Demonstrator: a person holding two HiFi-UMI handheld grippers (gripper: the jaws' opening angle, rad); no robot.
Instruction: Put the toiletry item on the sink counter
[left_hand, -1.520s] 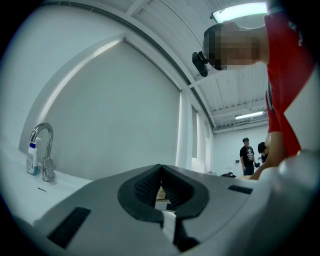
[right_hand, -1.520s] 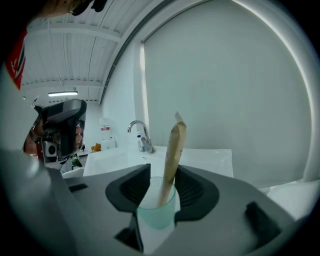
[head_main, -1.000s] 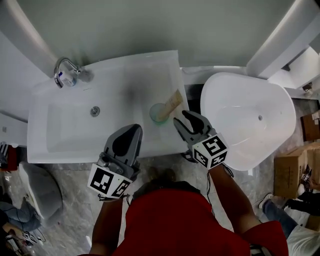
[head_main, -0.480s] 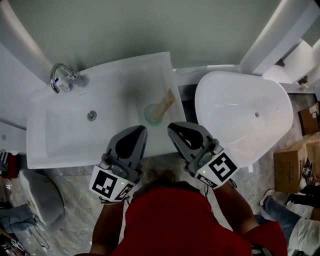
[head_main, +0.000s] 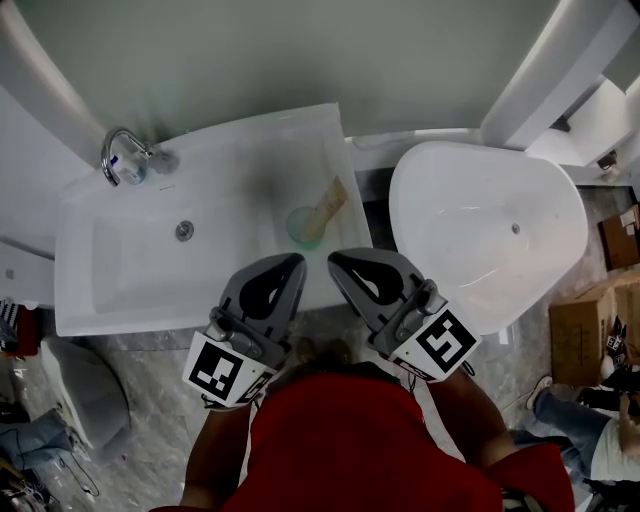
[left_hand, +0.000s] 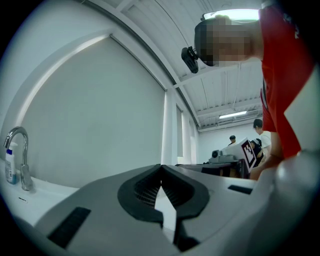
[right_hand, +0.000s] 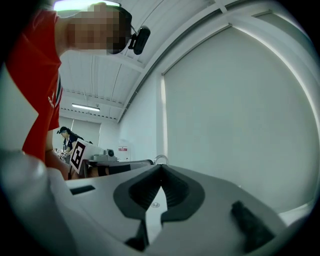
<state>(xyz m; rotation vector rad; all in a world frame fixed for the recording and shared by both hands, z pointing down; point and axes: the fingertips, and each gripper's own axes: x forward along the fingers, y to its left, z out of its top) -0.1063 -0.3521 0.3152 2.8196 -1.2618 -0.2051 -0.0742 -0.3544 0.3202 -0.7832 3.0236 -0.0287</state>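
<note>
Toiletry cup on the sink counter, both claws shut and empty

Head view: no print can be read on the pale green cup (head_main: 304, 229) or on the tan tube (head_main: 331, 199) leaning out of it. They stand on the white sink counter (head_main: 295, 145), well right of the faucet (head_main: 121, 150). The left gripper (head_main: 293, 264) and right gripper (head_main: 336, 260) carry black-and-white square markers. Left gripper view: its jaws are pressed together on nothing, and a blue-labelled bottle (left_hand: 9, 165) stands just beside the faucet, its print too small to read. Right gripper view: its jaws are closing tip to tip, with nothing between them.
</note>
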